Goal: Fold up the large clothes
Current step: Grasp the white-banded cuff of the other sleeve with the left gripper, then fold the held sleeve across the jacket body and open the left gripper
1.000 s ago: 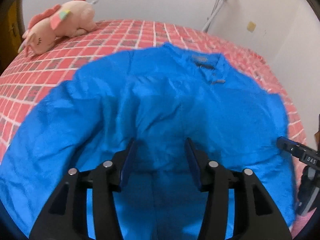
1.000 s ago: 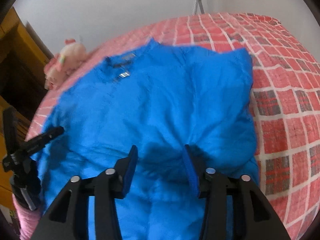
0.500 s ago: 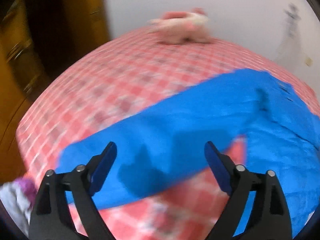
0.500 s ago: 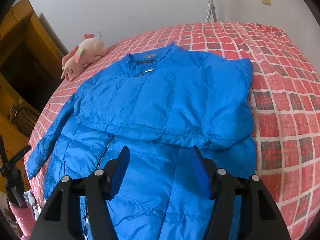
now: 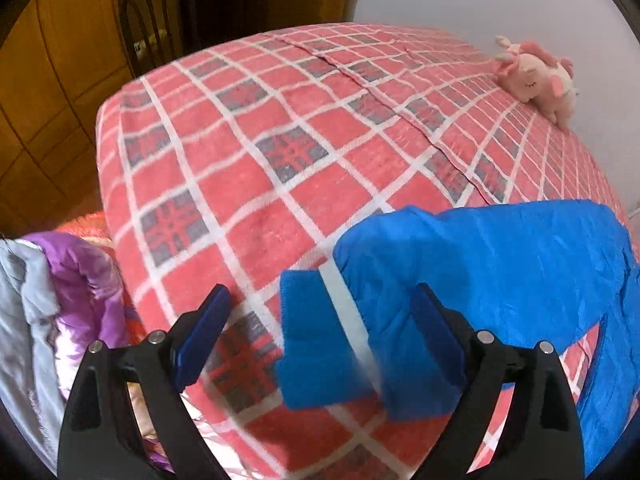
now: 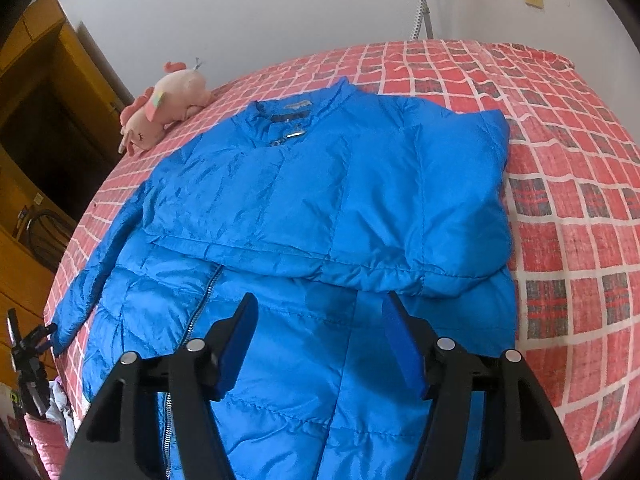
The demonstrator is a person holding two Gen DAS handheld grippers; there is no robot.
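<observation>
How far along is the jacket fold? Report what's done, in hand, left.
Done: one sleeve lies folded across the blue jacket. In hand: the left tool, open, straddles the cuff of the other sleeve, which lies stretched out on the bed. Left: fold that sleeve in, then the body. The right tool hovers open.

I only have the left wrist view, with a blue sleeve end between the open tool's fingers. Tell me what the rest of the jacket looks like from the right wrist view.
Observer: The blue quilted puffer jacket lies front-up on the red checked bedspread, collar toward the wall.
Operator: Report the other sleeve.
Observer: That sleeve is already folded across the chest; its edge runs straight across the body.
Operator: Say where the right tool is.
Observer: The right tool hovers open over the jacket's lower half, beside the silver zipper, gripping nothing.
Operator: Confirm the sleeve I'm over.
Observer: It stretches out to the bed's edge, unfolded, with the left tool at its cuff.
</observation>
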